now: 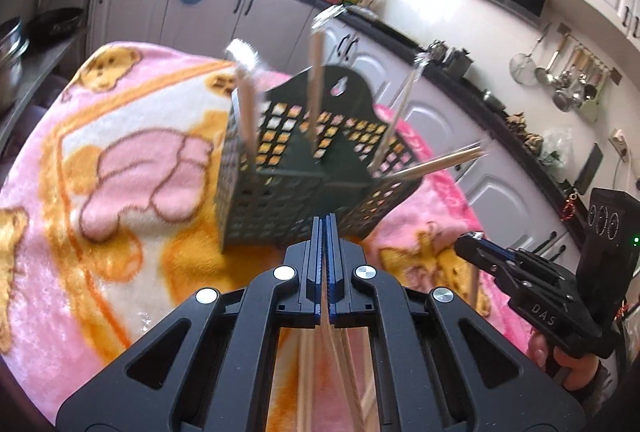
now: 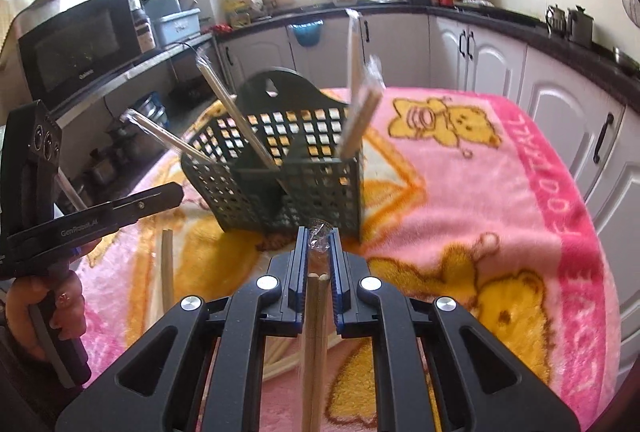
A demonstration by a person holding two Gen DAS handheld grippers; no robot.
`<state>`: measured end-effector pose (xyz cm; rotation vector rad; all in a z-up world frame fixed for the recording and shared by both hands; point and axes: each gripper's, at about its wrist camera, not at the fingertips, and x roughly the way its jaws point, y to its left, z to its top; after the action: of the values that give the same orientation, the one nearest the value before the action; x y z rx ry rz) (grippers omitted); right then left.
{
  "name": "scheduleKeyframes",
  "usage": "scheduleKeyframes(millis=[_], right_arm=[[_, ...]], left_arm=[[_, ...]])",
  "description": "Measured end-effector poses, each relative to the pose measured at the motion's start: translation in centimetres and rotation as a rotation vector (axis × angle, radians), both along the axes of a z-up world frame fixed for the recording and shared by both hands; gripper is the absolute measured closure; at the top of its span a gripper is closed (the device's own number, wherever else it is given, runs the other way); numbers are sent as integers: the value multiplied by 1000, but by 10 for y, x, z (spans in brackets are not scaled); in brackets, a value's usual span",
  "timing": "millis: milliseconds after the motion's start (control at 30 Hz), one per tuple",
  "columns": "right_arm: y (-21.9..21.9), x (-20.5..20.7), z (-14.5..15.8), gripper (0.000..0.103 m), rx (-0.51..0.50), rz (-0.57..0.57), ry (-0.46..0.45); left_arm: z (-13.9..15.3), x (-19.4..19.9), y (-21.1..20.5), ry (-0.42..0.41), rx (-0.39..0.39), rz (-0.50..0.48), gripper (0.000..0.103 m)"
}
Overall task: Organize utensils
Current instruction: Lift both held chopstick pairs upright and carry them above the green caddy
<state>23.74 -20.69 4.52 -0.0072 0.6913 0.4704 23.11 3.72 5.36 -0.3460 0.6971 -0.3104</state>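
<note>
A dark green perforated utensil basket (image 1: 276, 199) (image 2: 320, 187) stands on the pink bear-print blanket (image 1: 132, 135) (image 2: 460, 199). Several wrapped wooden chopstick pairs (image 1: 316, 79) (image 2: 356, 127) lean upright in its compartments. My left gripper (image 1: 325, 220) (image 2: 178, 193) hovers just in front of the basket, shut on a chopstick pair (image 1: 308, 368) (image 2: 167, 272) that hangs below its jaws. To its right, my right gripper (image 2: 319, 232) (image 1: 466, 244) is shut on another wrapped chopstick pair (image 2: 316, 324) (image 1: 474, 292), with the clear wrapper sticking out at the tips.
Kitchen cabinets and a dark countertop (image 2: 500, 15) ring the table. A microwave (image 2: 76, 43) sits on the left in the right wrist view. Hanging ladles (image 1: 572, 79) line the wall. A person's hand (image 2: 60, 308) grips the left gripper's handle.
</note>
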Motion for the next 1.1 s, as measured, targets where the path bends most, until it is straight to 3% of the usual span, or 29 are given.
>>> scheduleKeyframes(millis=[633,1100], right_arm=[[-7,-29,66,94,36,-8,-175],[-14,-27,120,95,48,-16,-314]], left_arm=[[70,-8,-29,-169,16,-86,103],[121,-1,-42,-286,38,-110,103]])
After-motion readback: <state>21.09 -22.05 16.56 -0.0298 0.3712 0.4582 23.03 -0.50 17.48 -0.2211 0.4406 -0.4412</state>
